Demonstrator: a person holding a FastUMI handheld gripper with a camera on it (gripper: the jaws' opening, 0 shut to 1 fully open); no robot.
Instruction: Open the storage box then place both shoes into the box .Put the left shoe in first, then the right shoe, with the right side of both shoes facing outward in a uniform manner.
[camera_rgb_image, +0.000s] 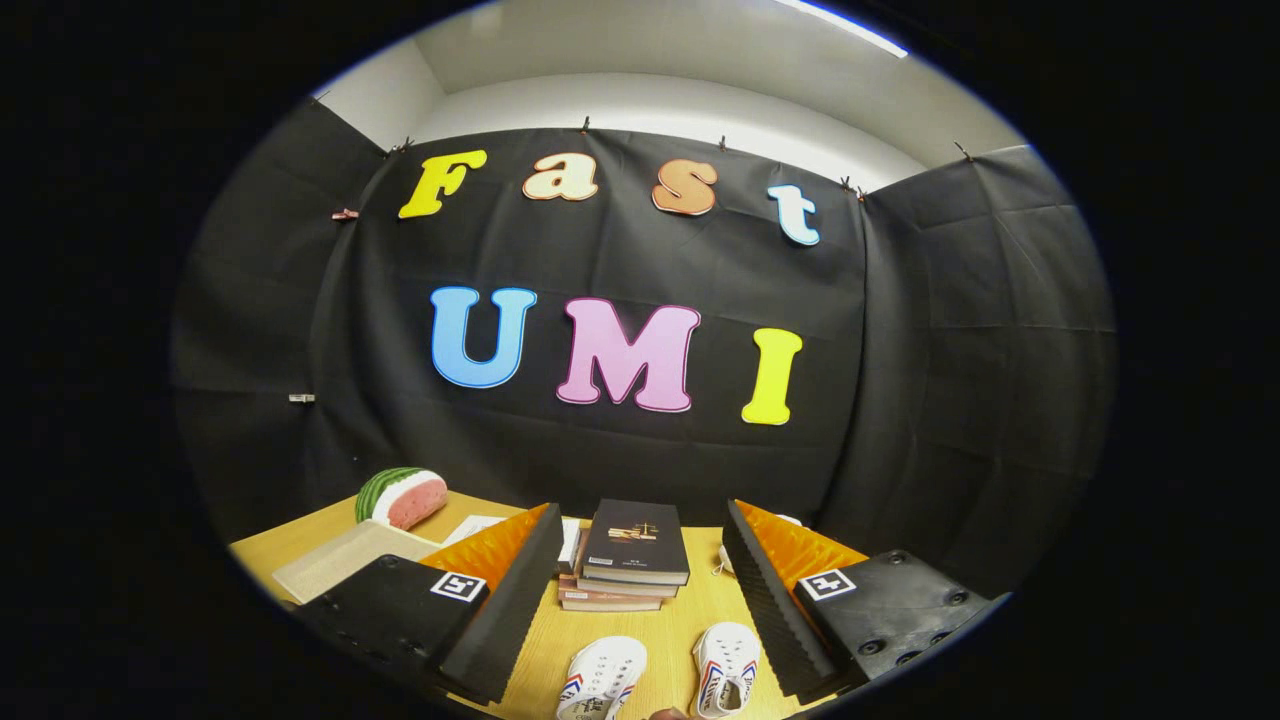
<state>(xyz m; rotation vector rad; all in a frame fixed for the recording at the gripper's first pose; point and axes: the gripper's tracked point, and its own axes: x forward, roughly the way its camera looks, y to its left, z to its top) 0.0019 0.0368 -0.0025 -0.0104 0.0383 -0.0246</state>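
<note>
My gripper (640, 600) is held high with fingers spread wide and empty, framing both shoes: left shoe (600, 678) and right shoe (726, 668) lie near, between them. Storage box unidentified.

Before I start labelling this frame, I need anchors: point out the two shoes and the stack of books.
Left-hand shoe (601, 677), gripper view: on its white toe.
Right-hand shoe (727, 668), gripper view: on its white upper.
Stack of books (636, 541), gripper view: on the top book's dark cover.
</note>
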